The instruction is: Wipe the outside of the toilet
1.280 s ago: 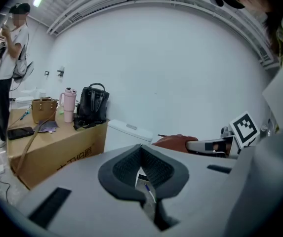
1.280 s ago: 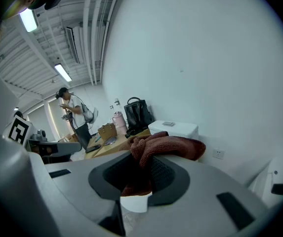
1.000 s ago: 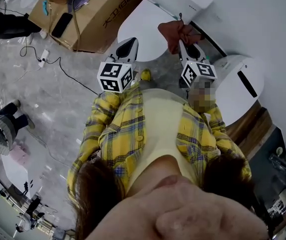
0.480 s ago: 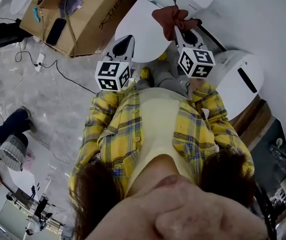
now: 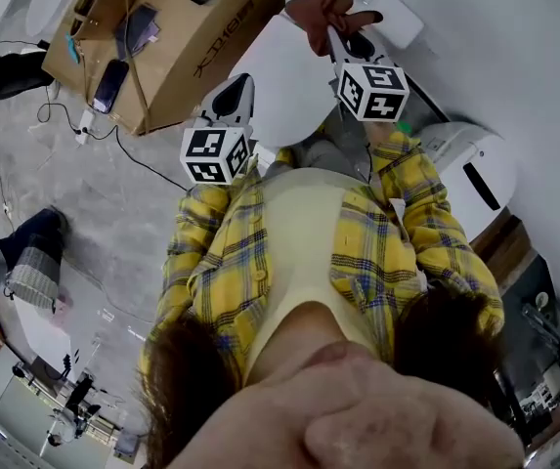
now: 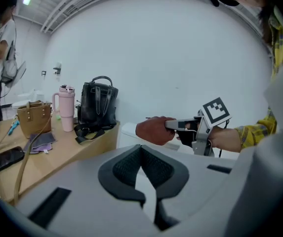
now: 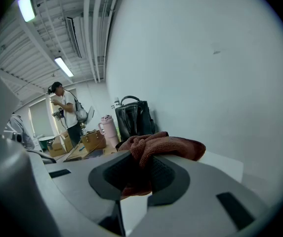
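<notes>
The white toilet has its lid [image 5: 272, 71] down, with the tank [image 5: 389, 6] against the wall behind it. My right gripper [image 5: 336, 29] is shut on a red-brown cloth [image 5: 314, 10] and holds it over the tank's near edge. In the right gripper view the cloth [image 7: 157, 148] bulges out between the jaws above the white tank top [image 7: 222, 164]. My left gripper [image 5: 237, 84] hovers over the left side of the lid, shut with nothing in it. The left gripper view shows its jaws [image 6: 141, 151] touching, and the right gripper [image 6: 200, 127] with the cloth [image 6: 152, 131].
A cardboard box [image 5: 177, 42] left of the toilet carries a phone, a black handbag [image 6: 98, 103] and a pink tumbler [image 6: 65, 107]. Cables [image 5: 113, 130] trail over the floor. Another white fixture [image 5: 475, 169] stands at the right. A person's legs [image 5: 25, 252] are at the far left.
Both grippers have moved forward over the toilet. The right one carried the cloth from the lid's back edge to the tank. The legs at the left shifted.
</notes>
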Available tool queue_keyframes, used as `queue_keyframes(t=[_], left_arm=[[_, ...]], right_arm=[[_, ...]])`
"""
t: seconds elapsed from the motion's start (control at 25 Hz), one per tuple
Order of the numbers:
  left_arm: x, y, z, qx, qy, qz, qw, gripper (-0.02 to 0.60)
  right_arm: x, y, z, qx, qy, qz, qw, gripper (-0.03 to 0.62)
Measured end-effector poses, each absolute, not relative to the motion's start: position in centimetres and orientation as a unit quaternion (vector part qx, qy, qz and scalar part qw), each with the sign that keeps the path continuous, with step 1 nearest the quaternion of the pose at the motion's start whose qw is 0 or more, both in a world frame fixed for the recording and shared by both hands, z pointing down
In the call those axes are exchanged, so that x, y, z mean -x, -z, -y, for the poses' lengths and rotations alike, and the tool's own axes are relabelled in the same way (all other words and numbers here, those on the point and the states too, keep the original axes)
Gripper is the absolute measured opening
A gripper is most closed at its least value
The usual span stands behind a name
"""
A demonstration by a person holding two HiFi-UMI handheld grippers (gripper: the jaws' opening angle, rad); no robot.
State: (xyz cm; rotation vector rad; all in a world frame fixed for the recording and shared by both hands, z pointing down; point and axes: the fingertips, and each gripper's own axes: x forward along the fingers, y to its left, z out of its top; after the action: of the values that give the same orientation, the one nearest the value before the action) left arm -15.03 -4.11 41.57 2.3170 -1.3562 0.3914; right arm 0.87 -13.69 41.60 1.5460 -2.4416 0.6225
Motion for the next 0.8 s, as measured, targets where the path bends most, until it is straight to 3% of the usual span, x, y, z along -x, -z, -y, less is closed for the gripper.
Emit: queue_keyframes(t=[0.8], left_arm=[[14.6, -43.2, 10.8, -0.799, -0.154, 0.532, 0.233, 0.008]], right_arm=[[1.1, -45.1, 29.3, -0.491, -0.211, 0.836, 0.122, 0.091]])
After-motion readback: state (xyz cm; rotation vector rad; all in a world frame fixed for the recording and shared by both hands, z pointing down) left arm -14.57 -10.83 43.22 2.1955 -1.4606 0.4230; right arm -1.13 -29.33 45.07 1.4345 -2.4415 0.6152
